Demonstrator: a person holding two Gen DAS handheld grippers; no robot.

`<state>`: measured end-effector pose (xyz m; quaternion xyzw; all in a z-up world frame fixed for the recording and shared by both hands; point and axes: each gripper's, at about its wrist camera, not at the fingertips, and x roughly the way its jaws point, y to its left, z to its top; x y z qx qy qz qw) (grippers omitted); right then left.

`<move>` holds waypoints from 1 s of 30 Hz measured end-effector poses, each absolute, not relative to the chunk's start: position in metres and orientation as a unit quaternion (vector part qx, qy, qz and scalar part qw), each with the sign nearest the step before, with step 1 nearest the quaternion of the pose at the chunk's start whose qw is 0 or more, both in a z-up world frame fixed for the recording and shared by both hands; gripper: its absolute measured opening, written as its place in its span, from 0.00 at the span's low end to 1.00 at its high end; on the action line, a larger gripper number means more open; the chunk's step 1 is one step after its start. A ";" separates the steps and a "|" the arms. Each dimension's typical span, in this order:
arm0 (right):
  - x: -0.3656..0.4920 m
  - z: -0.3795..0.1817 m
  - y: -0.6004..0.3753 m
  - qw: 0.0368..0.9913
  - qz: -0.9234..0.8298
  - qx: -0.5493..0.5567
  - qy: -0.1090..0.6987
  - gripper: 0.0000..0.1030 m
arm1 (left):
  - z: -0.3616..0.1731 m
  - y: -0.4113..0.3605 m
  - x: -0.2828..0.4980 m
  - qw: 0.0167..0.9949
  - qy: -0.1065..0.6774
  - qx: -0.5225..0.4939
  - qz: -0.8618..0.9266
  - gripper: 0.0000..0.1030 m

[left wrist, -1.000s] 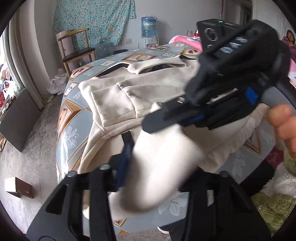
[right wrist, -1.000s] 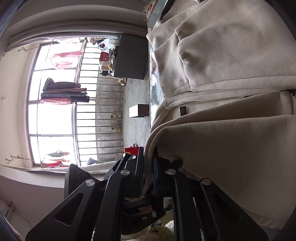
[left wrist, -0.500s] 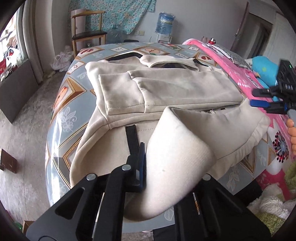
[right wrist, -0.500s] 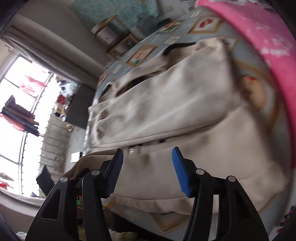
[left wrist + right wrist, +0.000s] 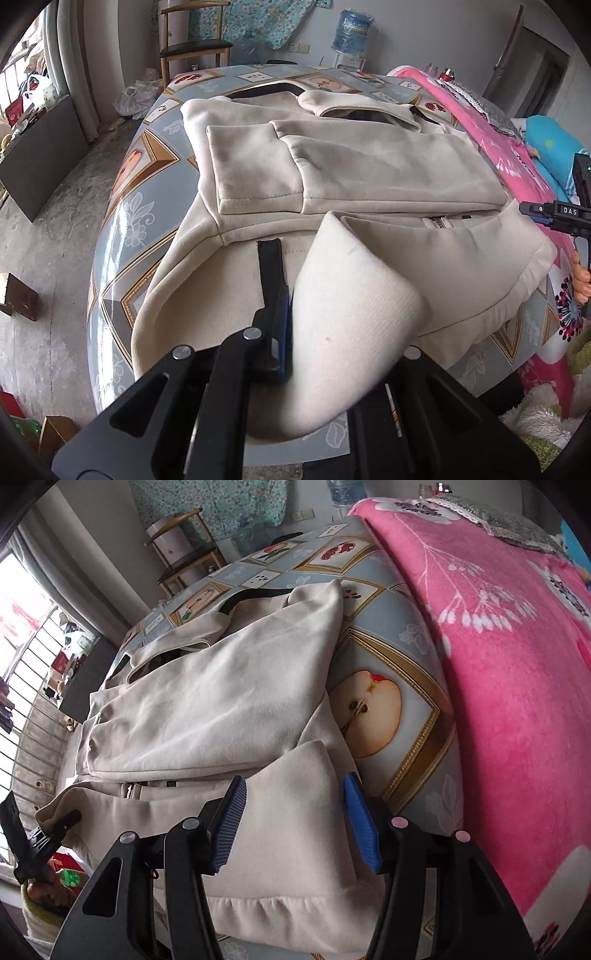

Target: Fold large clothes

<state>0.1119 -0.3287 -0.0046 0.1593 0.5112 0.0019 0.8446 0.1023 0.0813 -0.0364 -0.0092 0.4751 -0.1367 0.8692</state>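
Cream jacket (image 5: 369, 177) lies spread on the round patterned table (image 5: 122, 206), sleeves already folded across the body, collar at the far side from both tools. Its long axis runs away from the tools, collar far, hem near.

Left tool (image 5: 291, 332): clamped shut on the ribbed hem corner (image 5: 351, 332), which rises in a raised fold directly ahead of the fingers and drapes over the right one. The rest of the jacket lies ahead of it.

Right tool (image 5: 295, 823): jaws stand open, blue pads (image 5: 231, 823) apart, nothing pressed between them. The opposite hem corner (image 5: 295, 786) lies just beyond and between the fingertips, flat on the table. Whether the pads touch the cloth cannot be told.

Key relation: the free hem corner sits straight ahead of the right tool and is nearer to it than to the left. My judgement is that the right needs to drop and close on that corner, so both tools can carry the hem toward the collar.

Change against earlier frames: a second ago the right tool was shut on the cloth close by the left tool. It has since opened, let go and swung out along the hem to the far corner. The left tool's jaws went from nearly closed to fully closed and its hold has stayed, with a slight roll.
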 end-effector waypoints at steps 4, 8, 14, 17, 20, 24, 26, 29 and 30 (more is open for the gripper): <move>0.114 -0.001 -0.326 0.844 0.031 0.156 0.512 0.52 | -0.038 0.079 0.104 0.868 0.480 -0.011 -0.127 0.08; 0.100 0.000 -0.330 0.834 0.063 0.173 0.519 0.52 | -0.039 0.080 0.106 0.866 0.485 -0.020 -0.121 0.08; 0.097 -0.002 -0.338 0.827 0.084 0.184 0.524 0.52 | -0.039 0.082 0.110 0.859 0.497 -0.031 -0.122 0.08; 0.110 -0.010 -0.348 0.821 0.092 0.213 0.522 0.52 | -0.039 0.082 0.113 0.856 0.502 -0.031 -0.120 0.09; 0.120 -0.022 -0.354 0.807 0.099 0.239 0.531 0.52 | -0.039 0.083 0.115 0.852 0.508 -0.039 -0.120 0.09; 0.113 -0.024 -0.359 0.791 0.116 0.259 0.543 0.52 | -0.040 0.085 0.116 0.848 0.513 -0.050 -0.121 0.09; 0.107 -0.022 -0.362 0.782 0.124 0.260 0.553 0.52 | -0.040 0.086 0.118 0.847 0.515 -0.054 -0.122 0.09; 0.103 -0.021 -0.363 0.778 0.122 0.253 0.562 0.49 | -0.040 0.086 0.119 0.843 0.521 -0.057 -0.121 0.09; 0.103 -0.021 -0.362 0.779 0.118 0.248 0.563 0.43 | -0.040 0.086 0.120 0.843 0.522 -0.056 -0.120 0.09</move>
